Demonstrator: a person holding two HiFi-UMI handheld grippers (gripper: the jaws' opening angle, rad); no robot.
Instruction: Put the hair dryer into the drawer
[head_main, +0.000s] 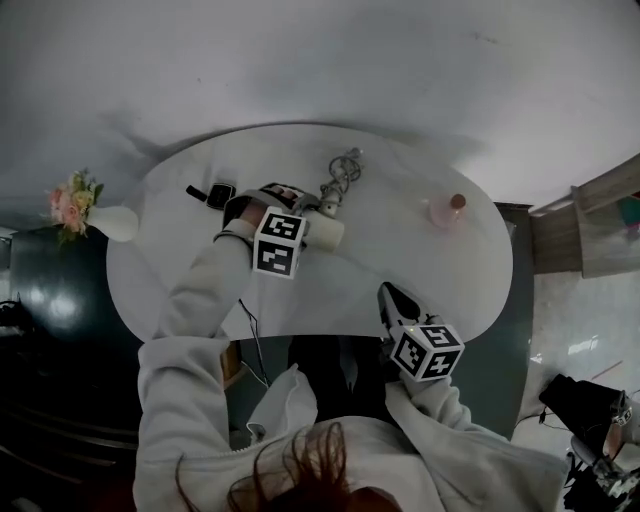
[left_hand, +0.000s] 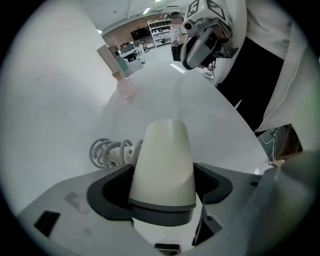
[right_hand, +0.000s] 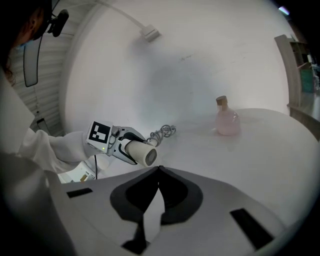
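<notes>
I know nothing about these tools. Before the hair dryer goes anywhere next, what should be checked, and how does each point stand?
1. Left tool clamped on the cream plastic hair dryer: ok, its jaws press both sides of the barrel.
2. Right tool free to help: ok, shut and empty.
3. Pale coiled cord free to follow: cannot tell; it lies on the white oval table, its end unseen.
4. Pink corked glass bottle out of the way: ok, it stands apart.
5. Drawer open and within reach: cannot tell; no view shows one.
</notes>
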